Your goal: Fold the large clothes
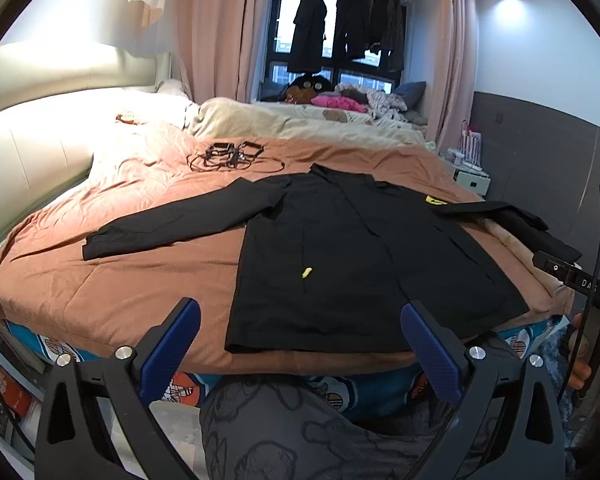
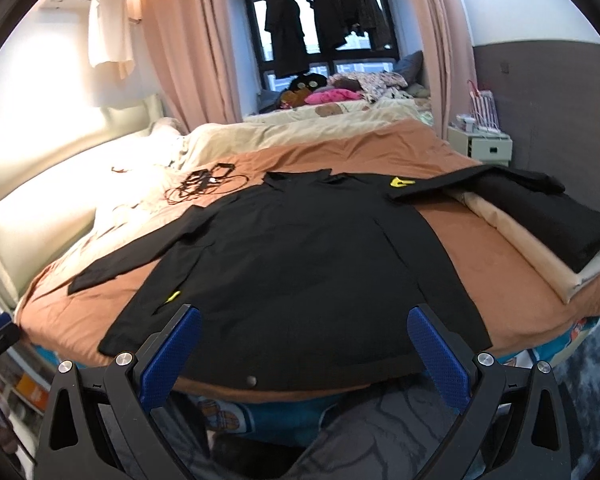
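My left hand-held gripper (image 1: 300,340) level, blue-padded jaws spread wide, empty. My right hand-held gripper (image 2: 304,344) likewise agape, gripping nothing.

Both looking from the near foot of the bed (image 1: 112,280) toward the far window (image 1: 332,32), tilted slightly down, close to the near edge. Left view set further left, right view further right. Shared: the black jacket (image 2: 300,264) spread across the bed, cables (image 2: 204,184), curtains.
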Action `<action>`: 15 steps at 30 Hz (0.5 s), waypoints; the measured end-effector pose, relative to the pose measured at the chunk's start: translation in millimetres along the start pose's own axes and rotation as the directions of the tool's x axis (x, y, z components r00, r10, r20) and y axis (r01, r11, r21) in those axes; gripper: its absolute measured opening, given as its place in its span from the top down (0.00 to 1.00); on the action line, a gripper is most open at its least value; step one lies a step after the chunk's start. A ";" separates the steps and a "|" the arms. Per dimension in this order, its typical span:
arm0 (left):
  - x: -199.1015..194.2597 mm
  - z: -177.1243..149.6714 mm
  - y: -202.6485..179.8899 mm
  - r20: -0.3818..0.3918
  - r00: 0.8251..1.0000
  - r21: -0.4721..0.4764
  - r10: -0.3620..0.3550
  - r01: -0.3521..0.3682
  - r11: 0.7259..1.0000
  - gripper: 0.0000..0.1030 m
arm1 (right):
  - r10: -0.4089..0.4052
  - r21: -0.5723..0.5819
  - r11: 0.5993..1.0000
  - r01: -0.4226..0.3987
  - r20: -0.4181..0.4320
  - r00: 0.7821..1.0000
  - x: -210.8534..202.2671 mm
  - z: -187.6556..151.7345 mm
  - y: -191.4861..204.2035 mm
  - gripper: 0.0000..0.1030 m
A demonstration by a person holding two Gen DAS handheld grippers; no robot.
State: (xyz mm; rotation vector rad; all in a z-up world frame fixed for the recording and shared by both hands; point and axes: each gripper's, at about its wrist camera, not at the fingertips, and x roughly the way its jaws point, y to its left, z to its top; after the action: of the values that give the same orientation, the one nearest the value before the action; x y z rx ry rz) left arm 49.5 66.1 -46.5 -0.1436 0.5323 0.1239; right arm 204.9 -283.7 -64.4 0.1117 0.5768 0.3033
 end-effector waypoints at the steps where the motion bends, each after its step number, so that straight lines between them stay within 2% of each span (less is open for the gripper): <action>1: 5.0 2.4 1.5 -0.010 1.000 0.000 -0.001 0.001 1.000 0.01 | 0.005 0.010 1.000 -0.005 -0.008 1.000 7.2 1.8 -0.8 0.00; 4: 20.7 10.1 4.7 -0.036 0.999 0.010 0.009 -0.009 1.000 0.01 | 0.015 0.023 1.000 -0.014 -0.025 1.000 25.0 7.8 -0.9 0.00; 7: 38.0 15.2 11.4 -0.074 0.997 0.000 -0.009 0.009 1.000 0.01 | 0.022 0.022 1.000 -0.021 -0.032 0.999 42.7 13.2 2.3 0.00; 12: 63.1 22.3 24.3 -0.108 0.994 -0.022 -0.010 0.008 1.000 0.01 | 0.078 0.031 0.997 -0.077 -0.044 0.996 68.6 22.9 8.3 0.00; 15: 78.0 26.6 40.6 -0.126 0.992 -0.064 -0.014 0.006 0.998 0.01 | 0.045 0.013 0.999 -0.044 -0.069 0.997 86.5 27.7 15.4 0.00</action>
State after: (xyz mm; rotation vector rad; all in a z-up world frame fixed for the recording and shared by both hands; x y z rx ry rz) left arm 123.1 116.7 -68.0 -0.2168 0.6545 0.1224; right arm 285.1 -242.6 -83.4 0.1258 0.6456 0.3481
